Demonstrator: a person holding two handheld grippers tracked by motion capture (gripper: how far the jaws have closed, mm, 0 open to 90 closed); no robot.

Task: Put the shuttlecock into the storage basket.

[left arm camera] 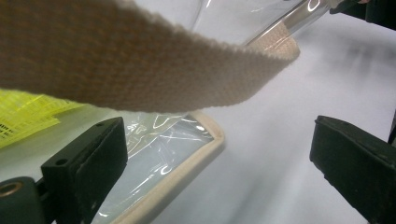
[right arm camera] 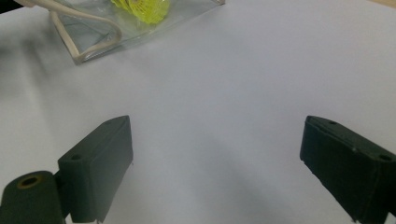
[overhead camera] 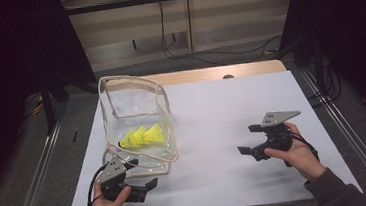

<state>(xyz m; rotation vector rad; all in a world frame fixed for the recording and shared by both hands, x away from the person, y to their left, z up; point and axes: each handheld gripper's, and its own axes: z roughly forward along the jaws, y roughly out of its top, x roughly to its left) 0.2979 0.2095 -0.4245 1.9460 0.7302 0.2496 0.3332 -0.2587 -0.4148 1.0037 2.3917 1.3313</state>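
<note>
The white surface (overhead camera: 233, 128) carries one thing that matters: a clear plastic bag (overhead camera: 134, 115) with cream webbing trim, standing open at the left side, well apart from the right hand. Inside it lie three yellow shuttlecocks (overhead camera: 143, 135), nested in a row near the bottom. The left claw (overhead camera: 138, 179) sits just at the bag's near lower edge, jaws spread wide and holding nothing; in the left gripper view a cream strap (left arm camera: 140, 70) crosses above the gap between the jaws. The right claw (overhead camera: 249, 140) hovers over bare surface, also spread and empty. This looks like the approach step: next the left claw would likely need to close on the strap or rim. The shuttlecocks' cork ends are hard to make out through the glare, and the strap's far end is cut off
</note>
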